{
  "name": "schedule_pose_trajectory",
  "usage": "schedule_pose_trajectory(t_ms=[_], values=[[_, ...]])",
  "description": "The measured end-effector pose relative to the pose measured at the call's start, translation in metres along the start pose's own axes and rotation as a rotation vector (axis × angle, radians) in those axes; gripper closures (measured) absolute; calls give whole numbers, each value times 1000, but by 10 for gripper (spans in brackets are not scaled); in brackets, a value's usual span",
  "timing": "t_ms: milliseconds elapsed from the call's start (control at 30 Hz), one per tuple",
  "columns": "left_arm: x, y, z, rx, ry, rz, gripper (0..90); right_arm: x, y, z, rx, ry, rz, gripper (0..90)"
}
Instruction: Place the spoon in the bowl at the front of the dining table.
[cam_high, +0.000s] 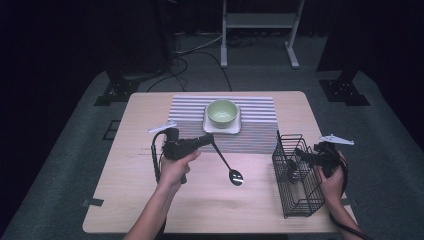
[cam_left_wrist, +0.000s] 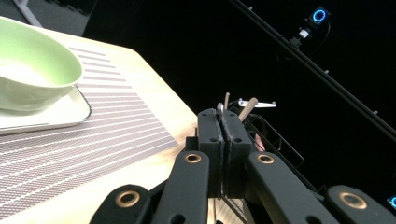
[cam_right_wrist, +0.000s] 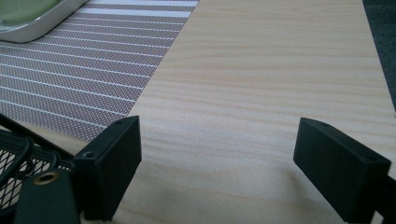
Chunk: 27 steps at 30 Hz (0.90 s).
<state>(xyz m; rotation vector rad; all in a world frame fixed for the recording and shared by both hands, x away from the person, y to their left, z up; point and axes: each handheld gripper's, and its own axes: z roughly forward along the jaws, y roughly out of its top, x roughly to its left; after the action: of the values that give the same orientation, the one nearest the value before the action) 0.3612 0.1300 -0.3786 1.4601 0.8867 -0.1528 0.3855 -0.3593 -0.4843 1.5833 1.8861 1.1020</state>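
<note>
The left tongs (cam_high: 210, 141) are pressed together on the handle of a long polished metal spoon (cam_high: 227, 164), which is held above the pale wooden table (cam_high: 150, 200), its bowl slanting toward five o'clock, so that it can be carried. The right tongs (cam_right_wrist: 219, 154) are spread, one pad set against a black wire cutlery basket (cam_high: 295, 187), probably to steady it. A pale green ceramic bowl (cam_high: 222, 113) is set at twelve o'clock.
</note>
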Motion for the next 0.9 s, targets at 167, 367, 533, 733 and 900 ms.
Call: schedule_pose_trajectory(t_ms=[167, 367, 533, 733, 900], values=[[8, 4, -3, -9, 22, 0, 889, 0, 0, 0, -1, -1, 0, 141], [16, 7, -4, -17, 56, 9, 889, 0, 0, 0, -2, 0, 0, 141], [22, 10, -4, -27, 64, 1, 889, 0, 0, 0, -3, 0, 1, 141], [28, 15, -3, -33, 83, -4, 889, 0, 0, -1, -4, 1, 3, 141], [31, 17, -2, -50, 81, -11, 889, 0, 0, -1, -5, 2, 3, 141]])
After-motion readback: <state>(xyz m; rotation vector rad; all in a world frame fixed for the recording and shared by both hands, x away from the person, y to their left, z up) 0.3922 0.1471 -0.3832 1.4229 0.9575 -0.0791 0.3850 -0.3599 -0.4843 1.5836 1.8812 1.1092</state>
